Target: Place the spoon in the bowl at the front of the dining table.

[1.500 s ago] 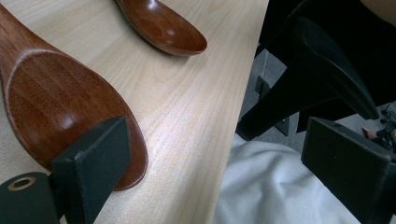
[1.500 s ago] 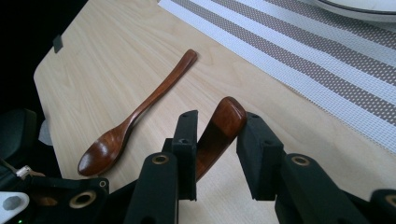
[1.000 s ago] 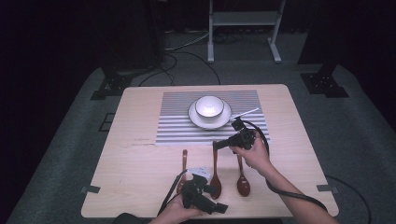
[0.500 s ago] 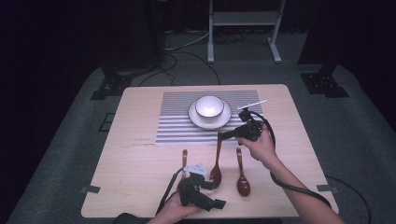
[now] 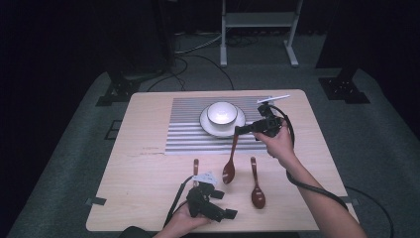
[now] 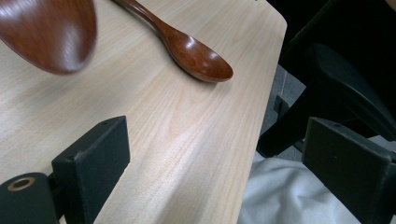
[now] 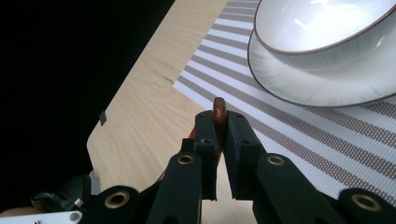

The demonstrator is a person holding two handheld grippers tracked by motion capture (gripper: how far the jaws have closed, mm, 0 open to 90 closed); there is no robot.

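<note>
- A dark reddish-brown wooden spoon point(image 5: 230, 161) is gripped by its handle tip in the right hand-held gripper point(image 5: 239, 131); its jaws are pressed tight on the handle point(image 7: 219, 111), and the bowl end hangs down over the middle of the tabletop point(image 5: 148, 198).
- The spoon is judged to be bound for the white ceramic bowl point(image 5: 221, 113) on its white saucer point(image 5: 208, 126), on the grey-striped placemat point(image 5: 183, 134) near the far edge.
- The hold is at the very tip, so the spoon could swing or slip out if tilted quickly.
- The bowl rim could be knocked by the hanging end.
- A second wooden spoon point(image 5: 256, 186) lies towards the near edge.
- The left hand-held gripper point(image 5: 214, 208), jaws wide apart and empty, rests by the near edge.
</note>
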